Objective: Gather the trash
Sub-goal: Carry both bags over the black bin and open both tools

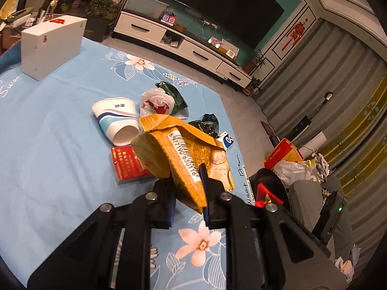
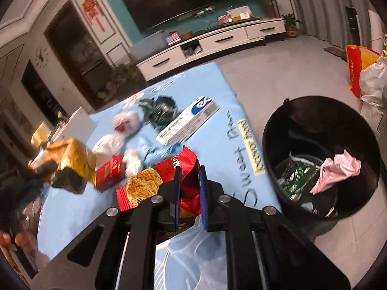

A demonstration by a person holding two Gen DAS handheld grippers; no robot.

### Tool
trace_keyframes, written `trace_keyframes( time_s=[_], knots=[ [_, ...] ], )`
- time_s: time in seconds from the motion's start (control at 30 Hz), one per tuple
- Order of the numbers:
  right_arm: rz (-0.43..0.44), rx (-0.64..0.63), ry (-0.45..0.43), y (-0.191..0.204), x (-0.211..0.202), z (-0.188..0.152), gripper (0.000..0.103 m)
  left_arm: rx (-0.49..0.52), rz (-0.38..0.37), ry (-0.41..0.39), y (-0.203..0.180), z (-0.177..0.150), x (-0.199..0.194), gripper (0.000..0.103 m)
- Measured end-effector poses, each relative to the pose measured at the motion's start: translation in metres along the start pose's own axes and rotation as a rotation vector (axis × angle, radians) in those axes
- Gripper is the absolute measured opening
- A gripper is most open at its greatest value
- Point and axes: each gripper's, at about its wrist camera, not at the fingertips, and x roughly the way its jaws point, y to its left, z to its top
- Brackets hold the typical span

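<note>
Two pieces of trash are held at once, and the step in hand is judged to be the carry to the bin point(image 2: 271, 130), seen at the right of the right wrist view with a green wrapper and pink paper already inside. The red wrapper point(image 2: 174, 176) is pinched between the jaws of the right gripper point(image 2: 189, 188), which are narrowed onto its crumpled middle; its cookie-printed end hangs out toward the lower left. The yellow wrapper point(image 1: 186, 154) is clamped near its lower edge by the left gripper point(image 1: 187, 188), jaws close together on it, the rest of the wrapper standing up at frame centre.

For a clean drop, each wrapper should be brought fully over the bin's mouth before the jaws are opened, since light film may drift or cling to a pad. The right gripper is nearer the bin and is best emptied first.

Both grippers are tilted down over the counter point(image 1: 60, 133). A cup point(image 1: 116, 120), a red box point(image 1: 127, 164) and a white carton point(image 2: 188, 120) remain on the counter.
</note>
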Motion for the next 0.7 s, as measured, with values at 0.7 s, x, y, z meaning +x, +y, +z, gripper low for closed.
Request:
trace_keyframes(
  time_s=[0.7],
  knots=[
    [0.095,-0.063,-0.062,0.032,-0.062,-0.018,0.014,0.054,0.004,0.006,-0.017,-0.043,-0.058,0.019]
  ],
)
